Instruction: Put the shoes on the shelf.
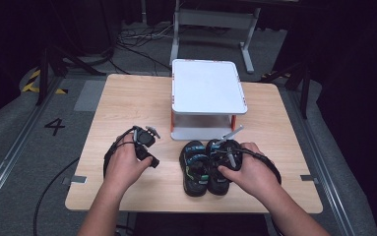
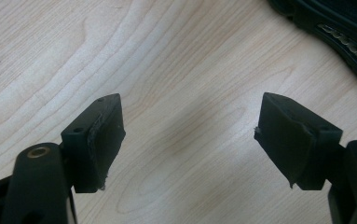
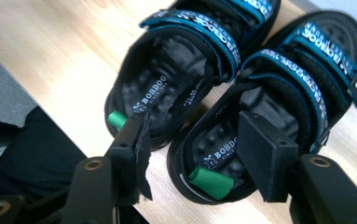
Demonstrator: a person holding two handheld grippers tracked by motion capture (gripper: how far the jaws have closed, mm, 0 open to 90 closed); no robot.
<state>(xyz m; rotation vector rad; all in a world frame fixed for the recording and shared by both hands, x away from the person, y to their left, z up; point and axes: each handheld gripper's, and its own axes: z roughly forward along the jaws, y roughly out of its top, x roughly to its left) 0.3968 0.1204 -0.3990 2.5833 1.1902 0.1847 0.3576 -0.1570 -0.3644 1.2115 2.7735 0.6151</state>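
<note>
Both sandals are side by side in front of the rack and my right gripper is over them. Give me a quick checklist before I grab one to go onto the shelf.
1. Right gripper open: ok; jaws apart above the heel of the right-hand sandal, nothing clamped.
2. Jaws lined up on one sandal: not ok; one jaw sits over the gap toward the left-hand sandal, so it could catch both.
3. Green heel loop reachable: ok; exposed between the jaws.
4. Left gripper out of the way: ok; open over bare table, holding nothing.
5. White shelf rack top free: ok.
6. Lower shelf free: cannot tell; mostly hidden under the top.
</note>
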